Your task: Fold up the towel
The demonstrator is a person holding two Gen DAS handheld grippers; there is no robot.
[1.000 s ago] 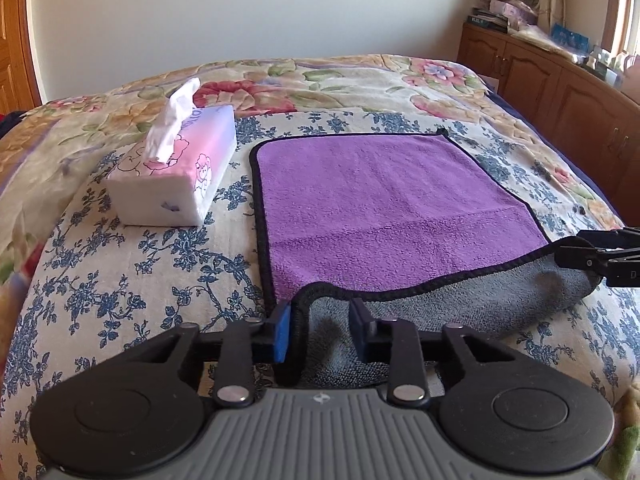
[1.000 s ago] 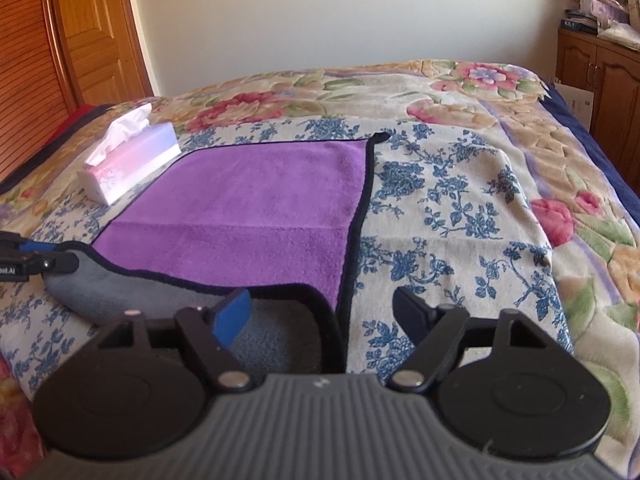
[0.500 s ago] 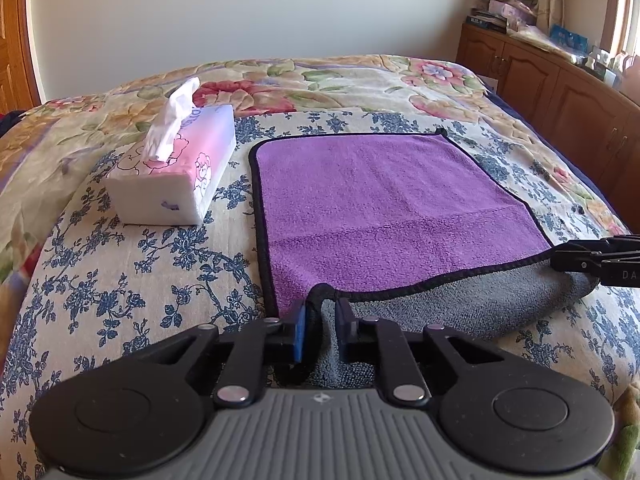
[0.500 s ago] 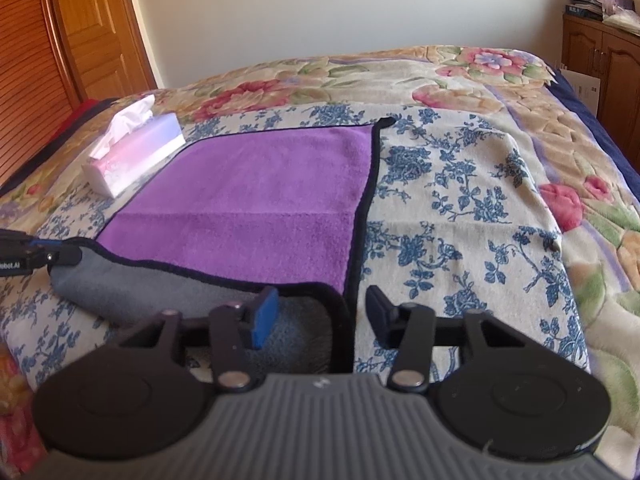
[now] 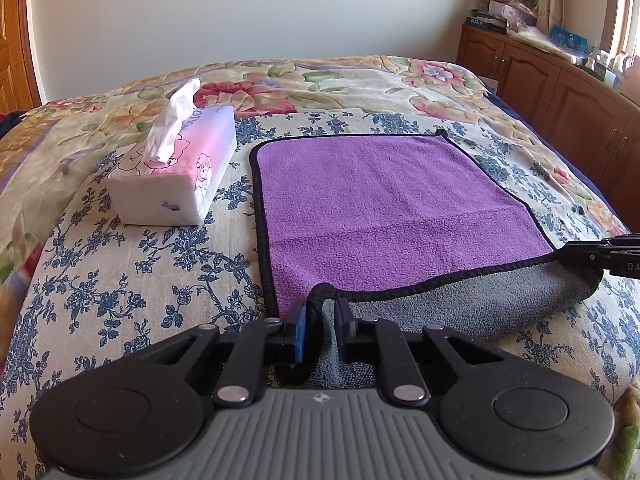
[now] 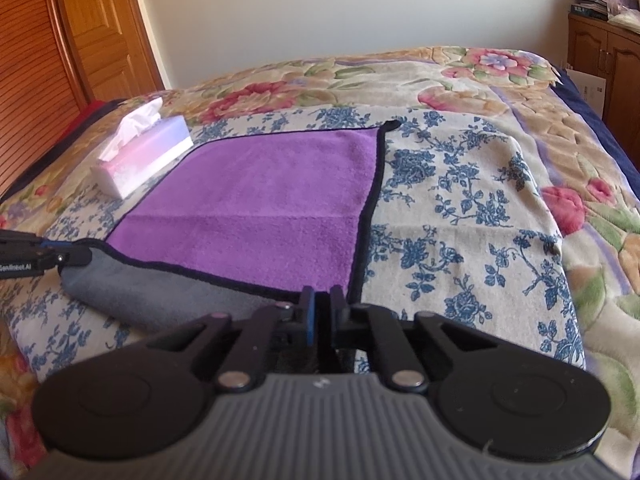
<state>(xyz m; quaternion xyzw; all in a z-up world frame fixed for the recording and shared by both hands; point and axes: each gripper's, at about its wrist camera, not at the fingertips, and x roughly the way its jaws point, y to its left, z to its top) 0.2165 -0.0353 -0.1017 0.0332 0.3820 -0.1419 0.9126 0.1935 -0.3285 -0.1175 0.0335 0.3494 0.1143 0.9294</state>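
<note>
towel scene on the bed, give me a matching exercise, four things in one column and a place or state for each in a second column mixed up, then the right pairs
Things:
1. towel
2. tissue box
3. left gripper
4. right gripper

Places or states:
A. pinching the near right corner of the cloth
B. beside the cloth's left edge, a tissue sticking out on top
C. purple side up, near edge rolled over to show grey
D. closed on the near left corner of the cloth

Pairs: 1-C, 2-B, 3-D, 4-A

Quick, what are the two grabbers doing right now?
Left gripper: closed on the towel's near corner.
Right gripper: closed on the towel's other near corner.
</note>
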